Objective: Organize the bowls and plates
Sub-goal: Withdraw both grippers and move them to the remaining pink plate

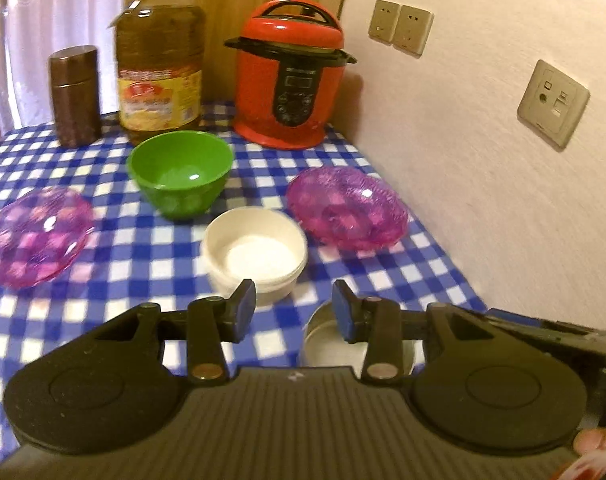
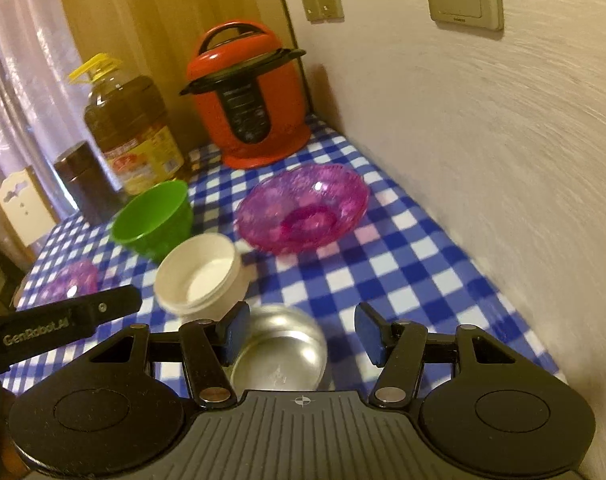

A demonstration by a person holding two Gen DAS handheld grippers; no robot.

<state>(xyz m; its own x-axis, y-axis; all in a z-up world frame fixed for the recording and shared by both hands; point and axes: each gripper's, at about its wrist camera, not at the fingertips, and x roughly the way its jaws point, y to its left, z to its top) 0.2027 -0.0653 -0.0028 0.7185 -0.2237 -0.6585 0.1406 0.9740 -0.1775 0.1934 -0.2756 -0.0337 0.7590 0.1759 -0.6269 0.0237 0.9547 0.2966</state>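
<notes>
left gripper (image 1: 294, 307): fingers apart, holding nothing, above the cloth between white bowl and steel bowl
right gripper (image 2: 301, 332): fingers wide, empty, over the steel bowl's far rim
steel bowl (image 2: 279, 354): nearest, upright, partly hidden under both grippers
white bowl (image 1: 255, 251): just past the steel bowl, upright
green bowl (image 1: 180, 173): behind the white bowl, close to it
pink plate, right (image 2: 303, 208): near the wall, apart from the bowls
pink plate, left (image 1: 37, 234): far left on the cloth, alone
checked cloth (image 1: 143, 248): blue and white
back row: brown jar (image 1: 75, 96), oil bottle (image 1: 161, 64), red cooker (image 1: 291, 76)
</notes>
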